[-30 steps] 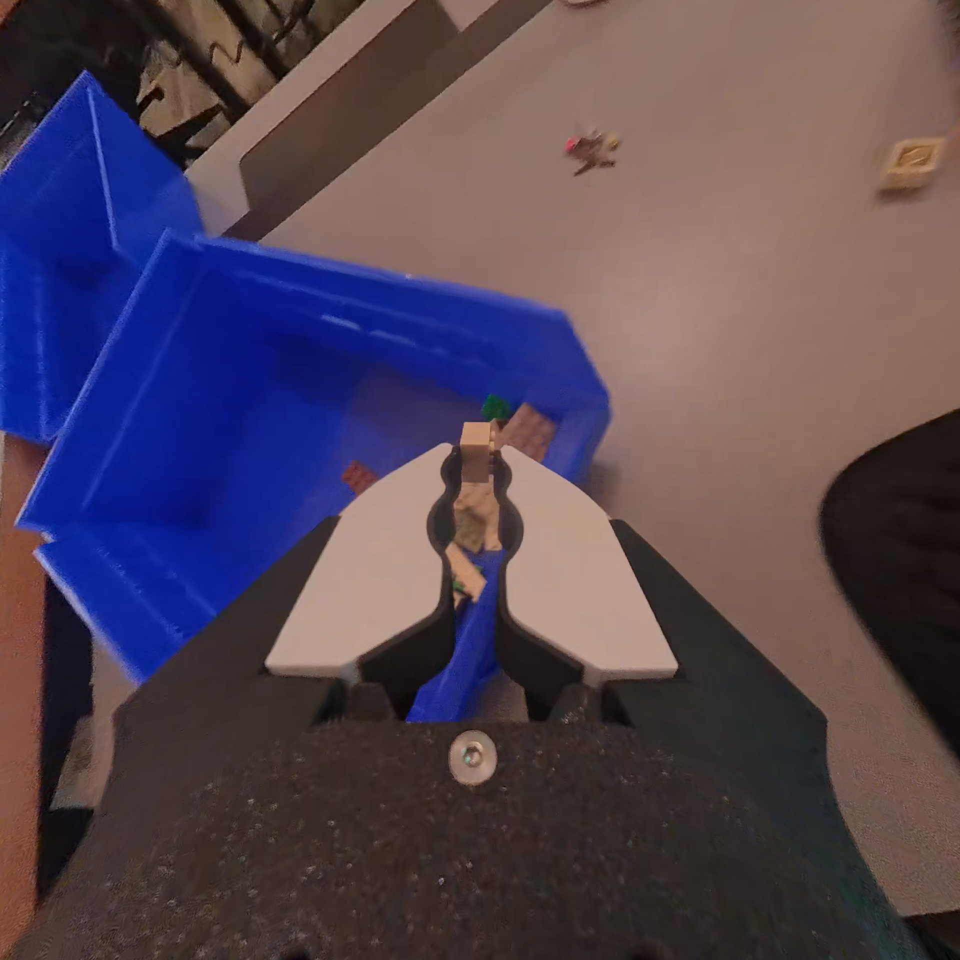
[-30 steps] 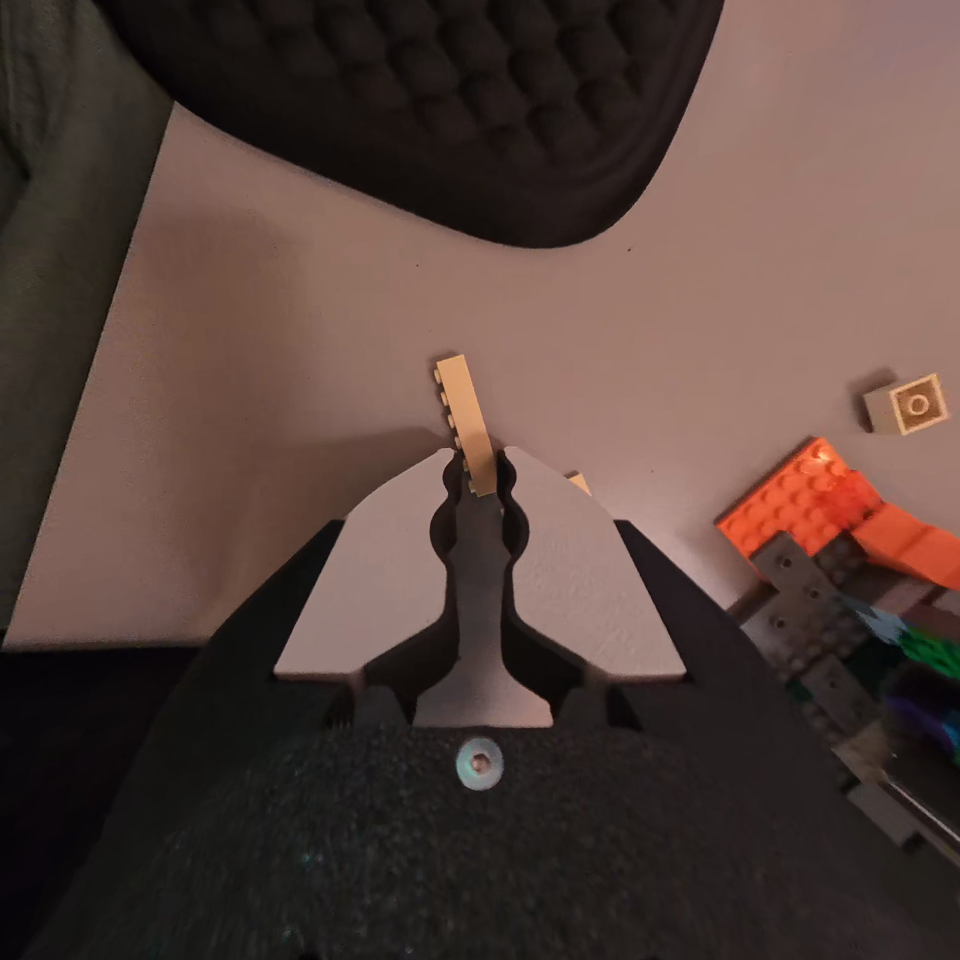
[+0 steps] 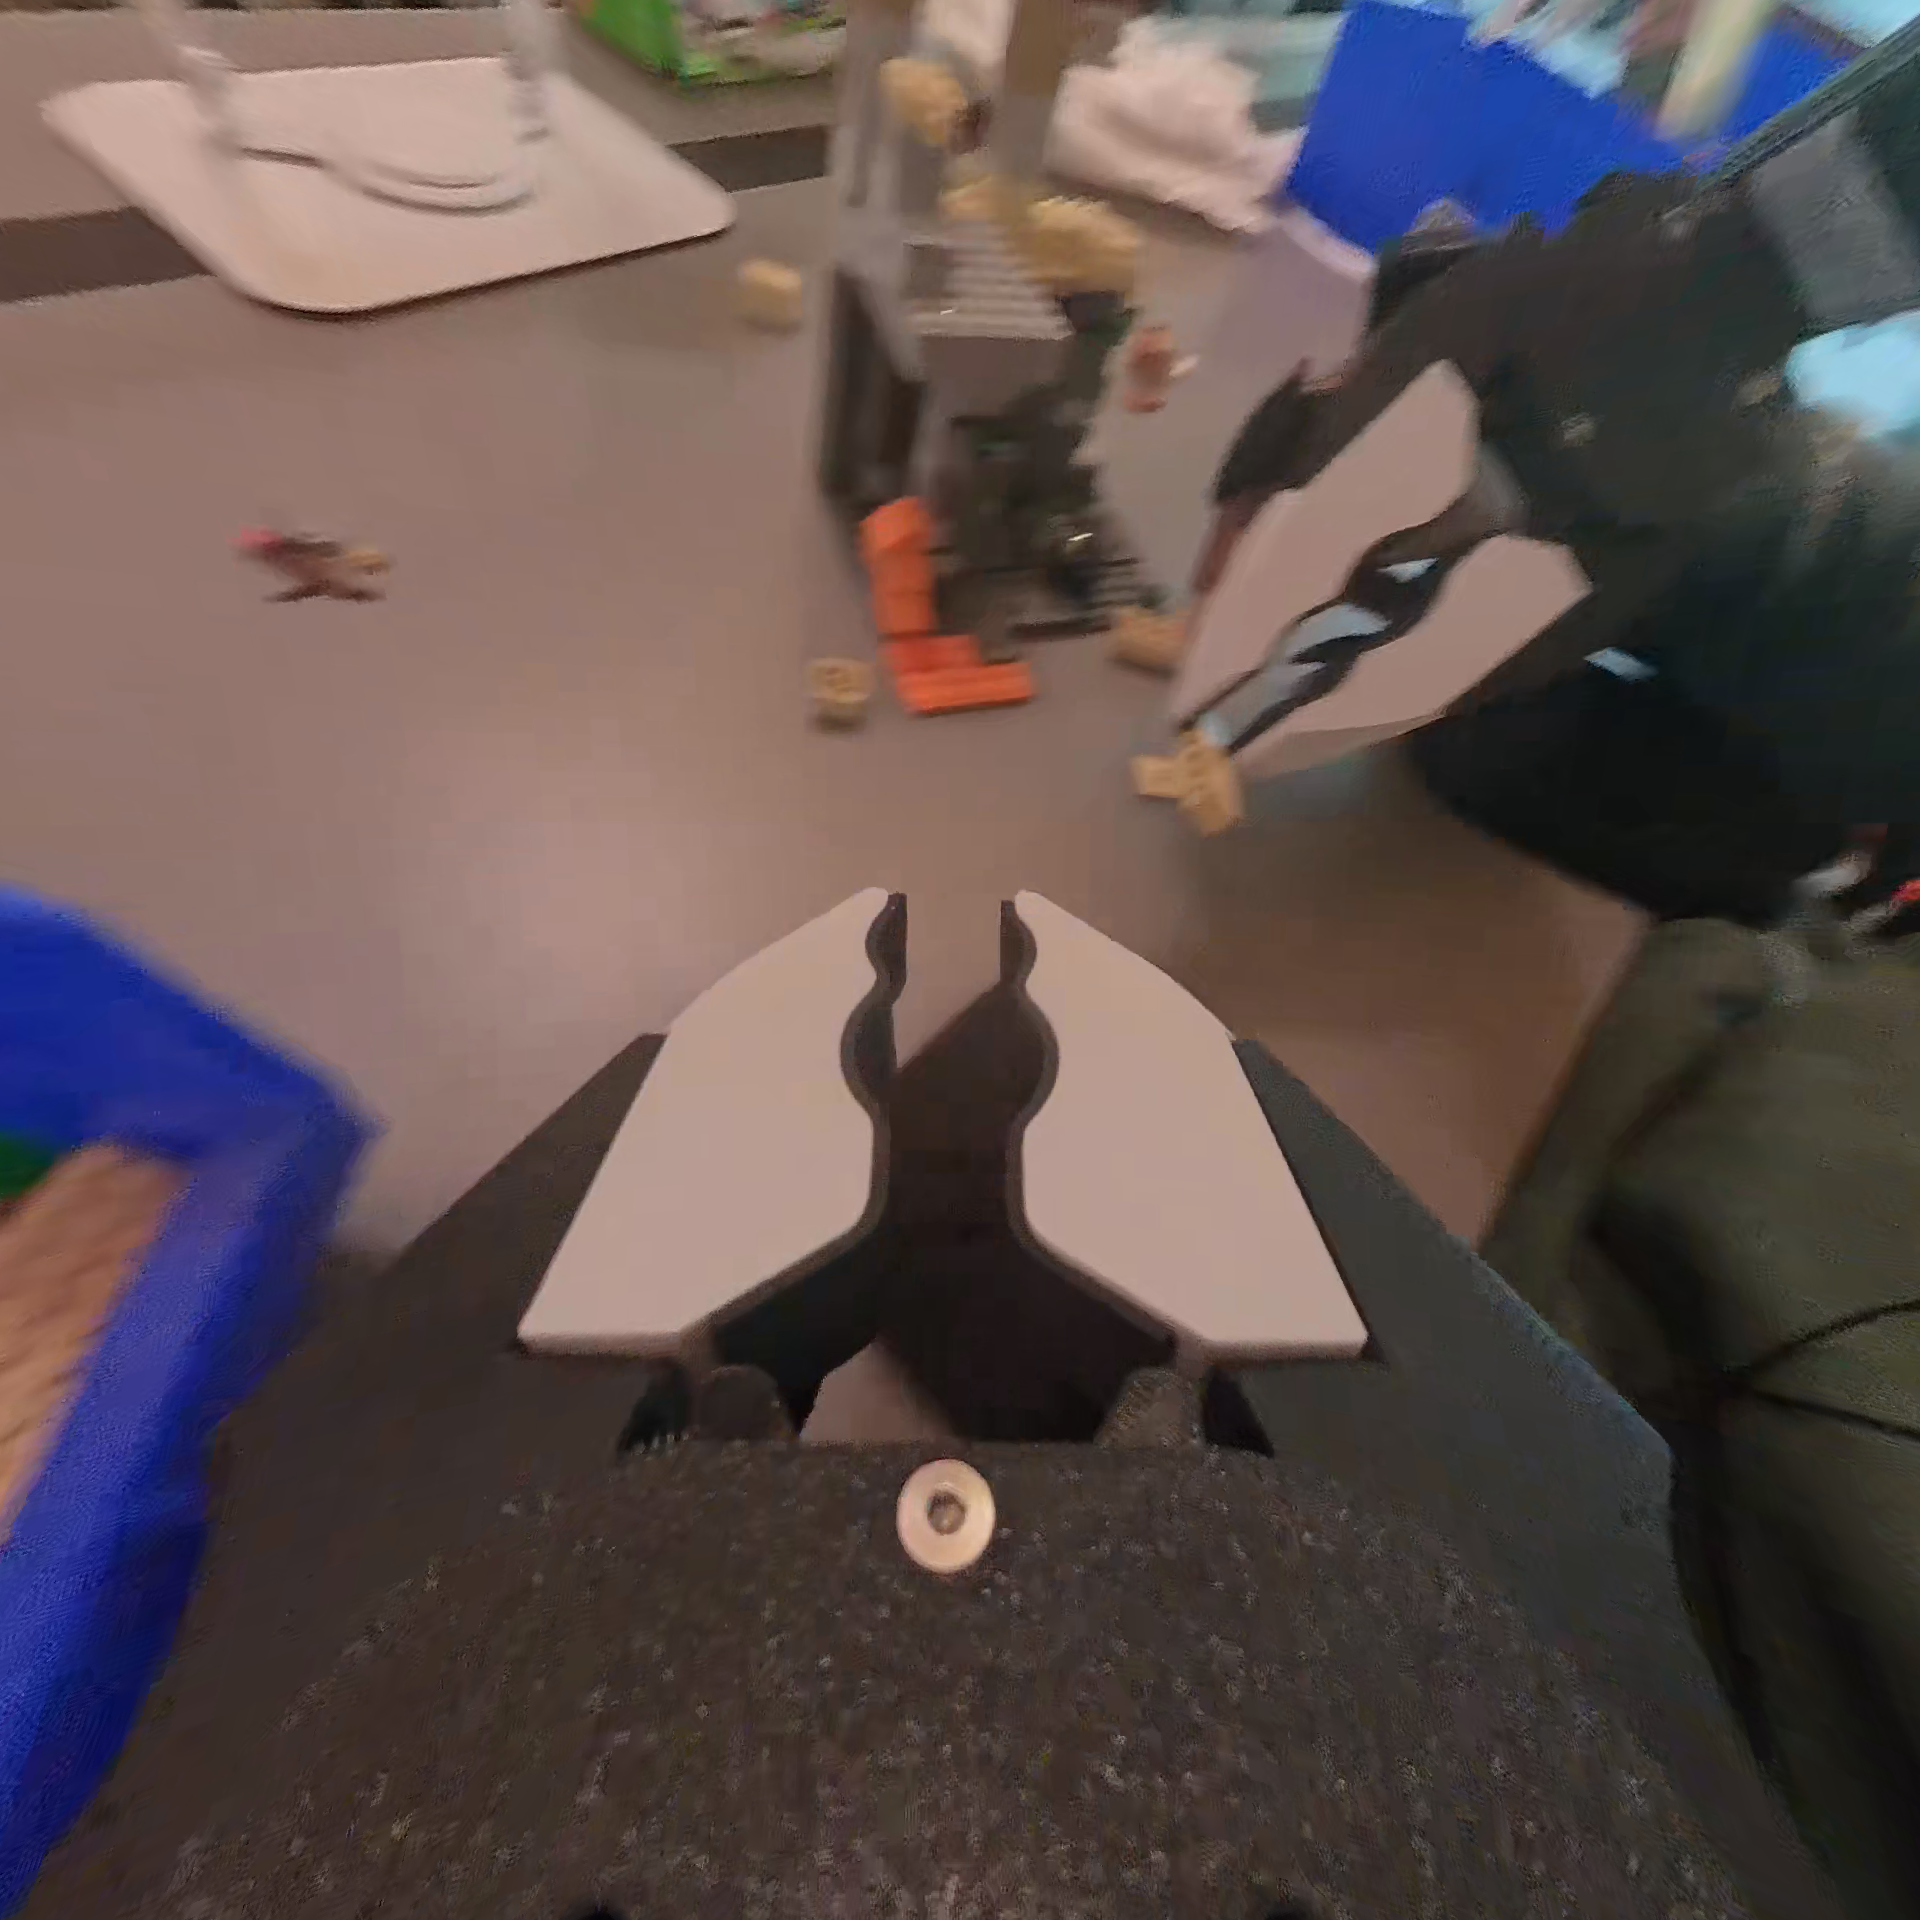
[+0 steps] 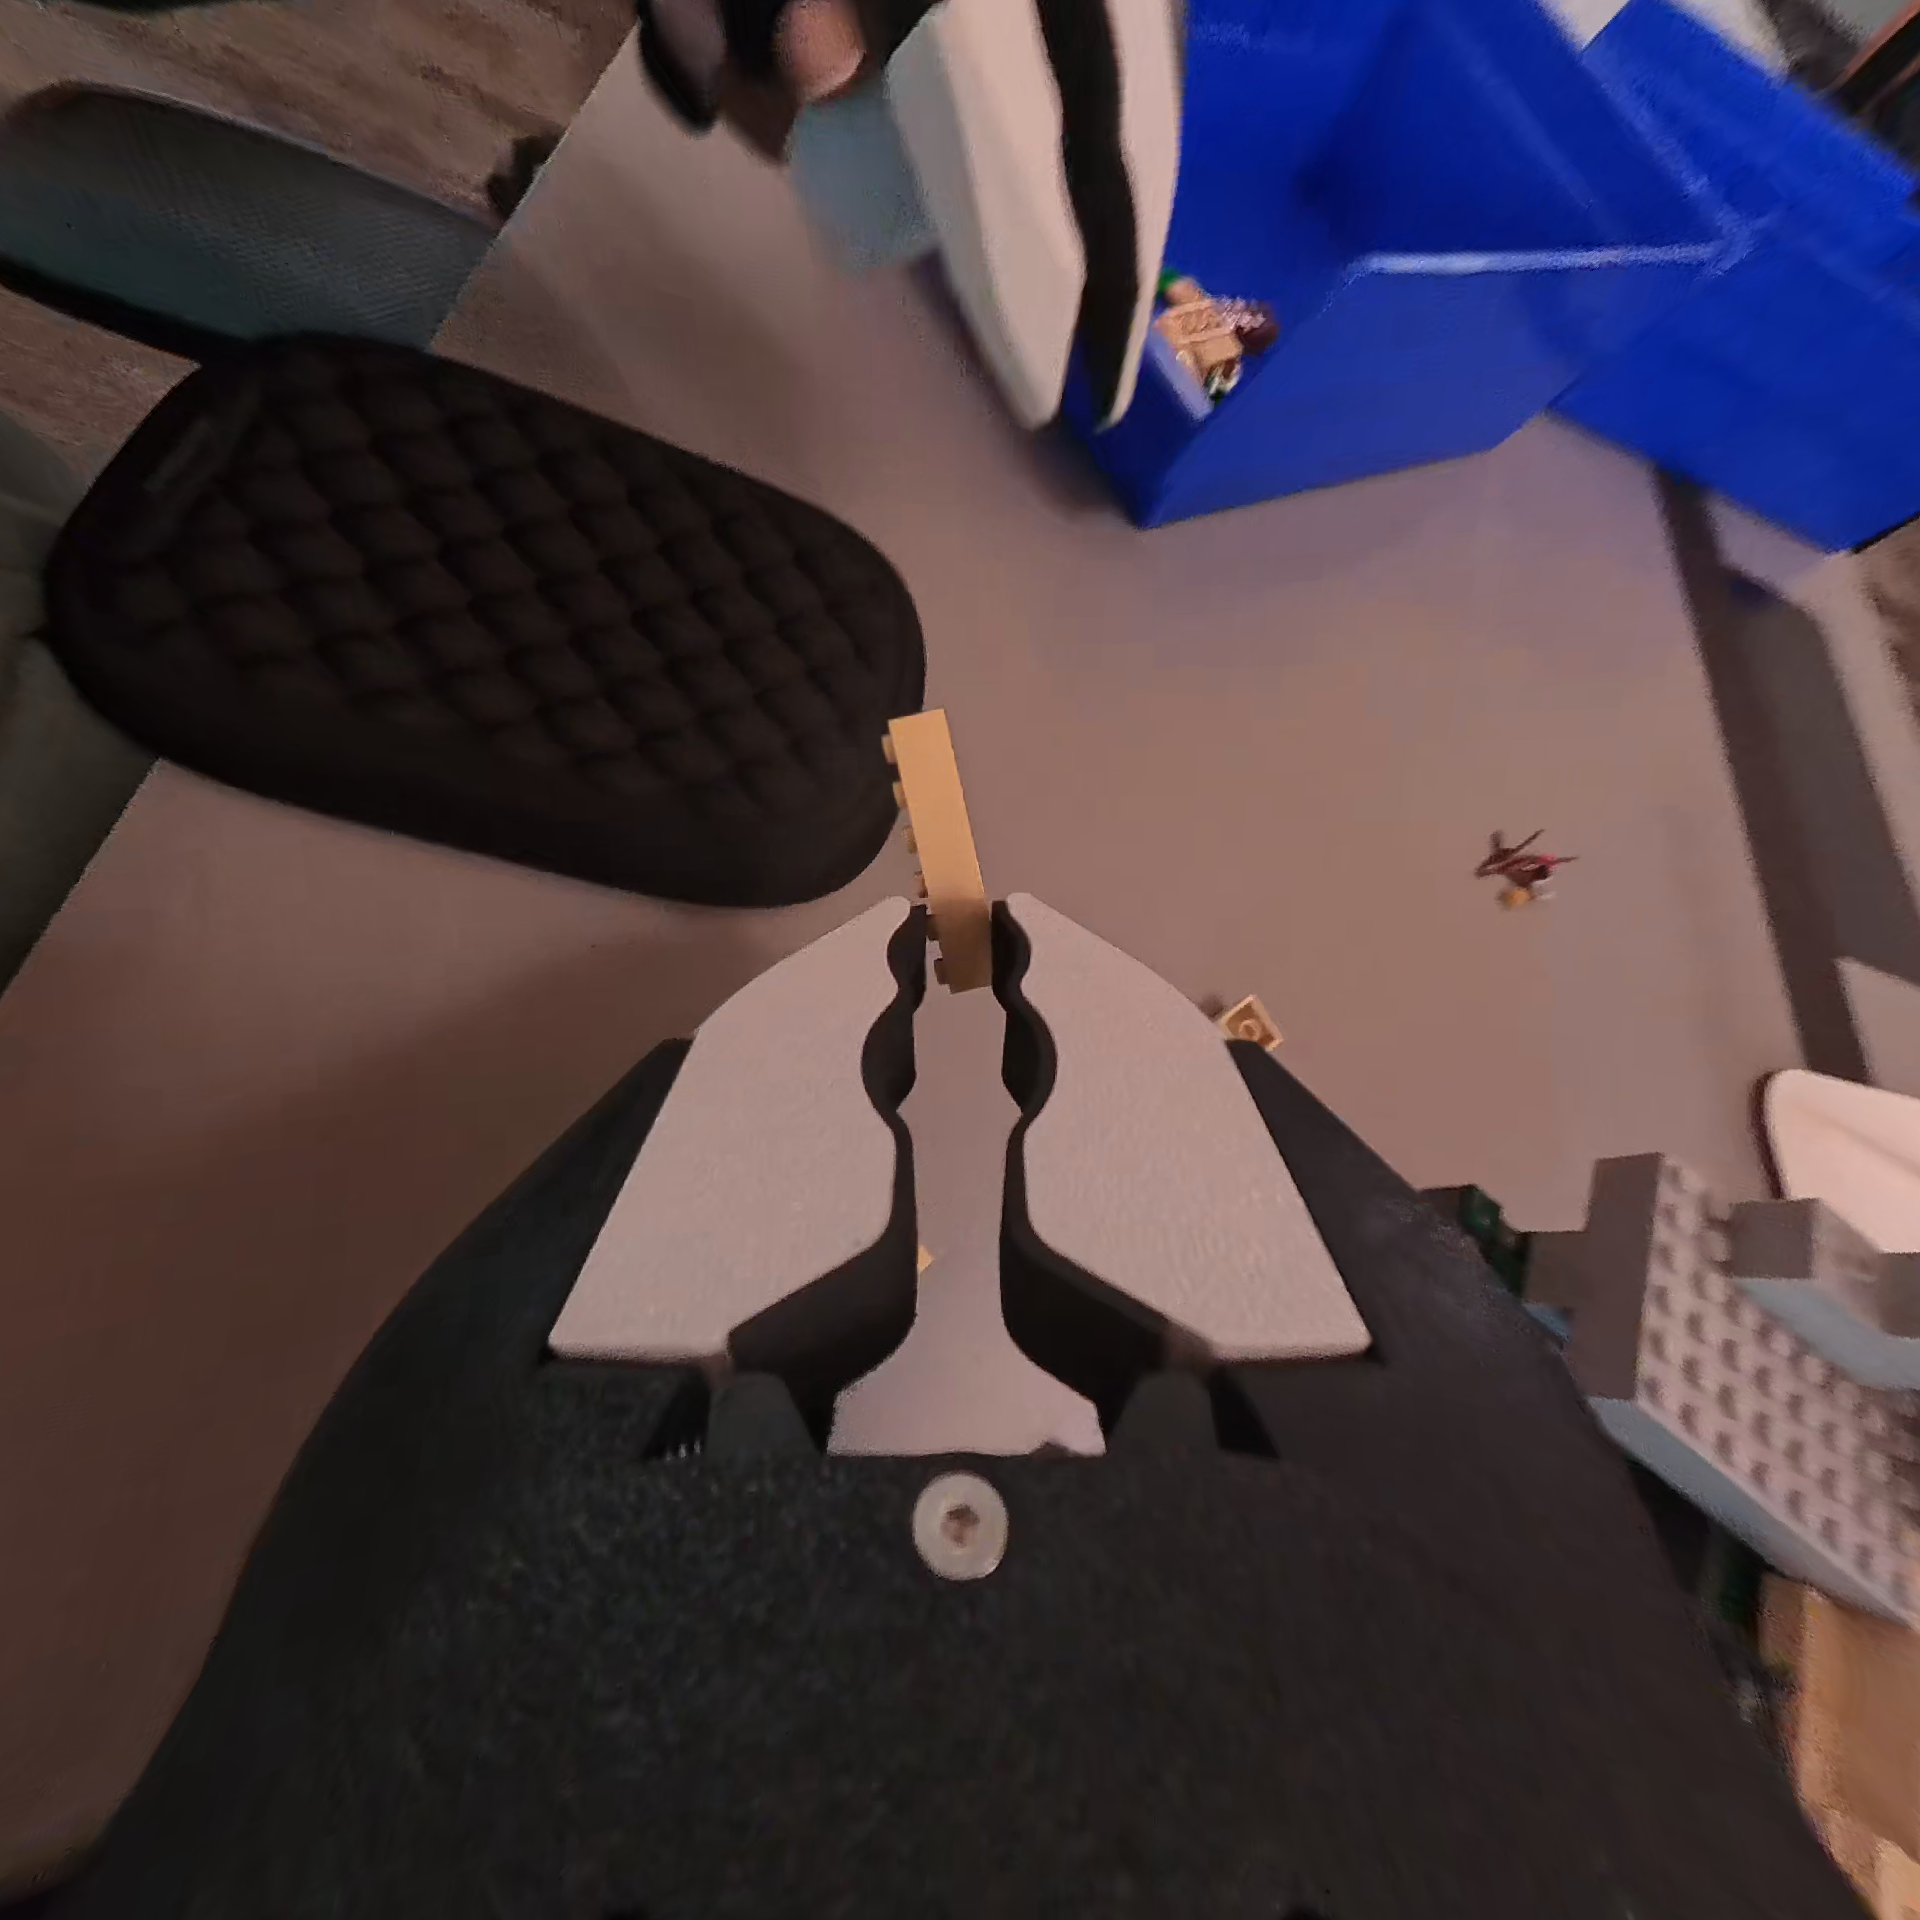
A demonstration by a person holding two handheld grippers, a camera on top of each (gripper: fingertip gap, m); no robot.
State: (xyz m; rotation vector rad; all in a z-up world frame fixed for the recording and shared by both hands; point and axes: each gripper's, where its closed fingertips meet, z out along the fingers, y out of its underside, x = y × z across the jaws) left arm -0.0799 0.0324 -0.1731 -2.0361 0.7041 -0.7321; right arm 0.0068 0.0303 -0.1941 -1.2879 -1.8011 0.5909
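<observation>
My left gripper is open and empty above the grey table, with a blue bin at its lower left. My right gripper is shut on a long tan studded brick that sticks out past its tips. The right gripper also shows in the left wrist view at the right, with the tan brick at its tips. The left gripper's fingers show at the top of the right wrist view, over the blue bin, which holds a small tan figure.
A grey, black and orange brick model stands mid-table, with loose tan bricks around it and a small dark red piece to the left. A black padded cushion lies left of the right gripper. A white board lies far back. The tips of one gripper are about 10 centimeters away from the tips of the other.
My left gripper let go of the tan figure in the blue bin, opened and swung right, away from the bin. My right gripper still holds the tan brick and has lifted and turned.
</observation>
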